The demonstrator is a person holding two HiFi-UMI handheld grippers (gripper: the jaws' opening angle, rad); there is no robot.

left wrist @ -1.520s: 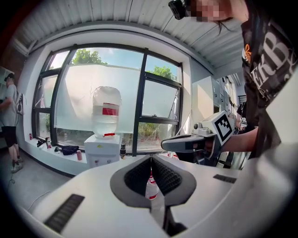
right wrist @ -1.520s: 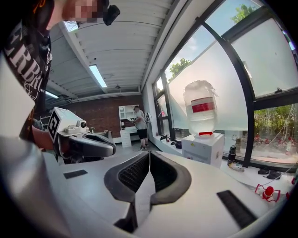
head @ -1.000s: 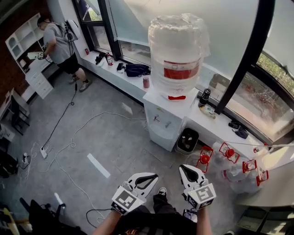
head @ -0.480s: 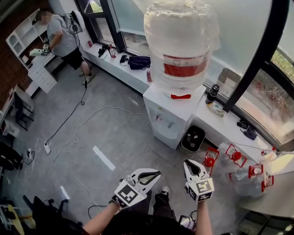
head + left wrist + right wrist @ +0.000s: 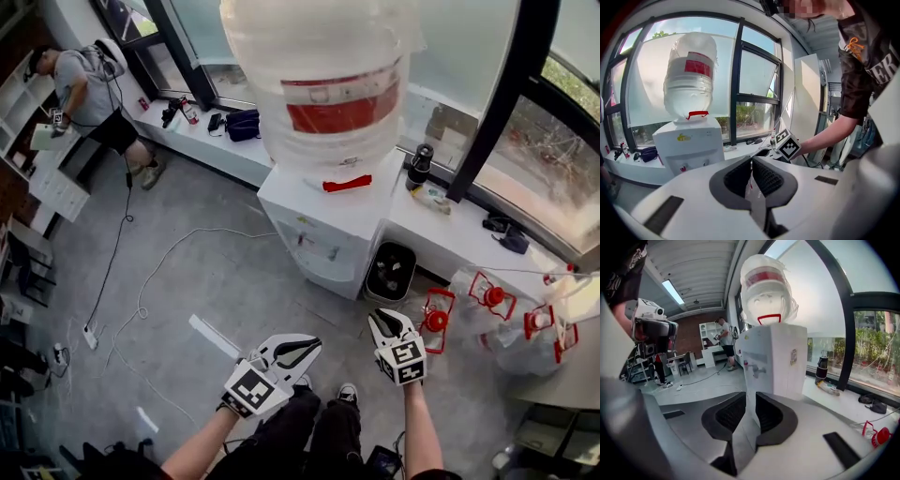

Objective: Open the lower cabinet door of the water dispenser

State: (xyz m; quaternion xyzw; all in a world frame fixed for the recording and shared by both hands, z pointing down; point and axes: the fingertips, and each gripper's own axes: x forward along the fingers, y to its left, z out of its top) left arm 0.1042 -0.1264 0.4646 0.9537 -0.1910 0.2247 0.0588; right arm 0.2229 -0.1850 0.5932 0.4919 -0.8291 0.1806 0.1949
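Note:
A white water dispenser (image 5: 323, 220) with a big wrapped bottle (image 5: 323, 84) on top stands against the window ledge. Its lower front panel (image 5: 323, 272) looks closed and faces the floor side. Both grippers hang in the air well short of it. My left gripper (image 5: 298, 351) is shut and empty; its own view shows the dispenser (image 5: 689, 145) beyond the left gripper's tips (image 5: 751, 161). On the right, my right gripper (image 5: 384, 325) has its jaws opening, with nothing between them. The dispenser's corner (image 5: 776, 362) shows straight ahead of the right gripper's tips (image 5: 751, 399).
A black bin (image 5: 387, 272) sits right of the dispenser. Red-capped empty bottles (image 5: 436, 319) lie further right. A dark flask (image 5: 419, 166) stands on the ledge (image 5: 450, 234). Cables (image 5: 150, 281) run over the floor. A person (image 5: 89, 89) stands at far left.
Both grippers have come down and nearer to the dispenser, which now looms larger. The right gripper's jaws have parted a little; the left stays shut.

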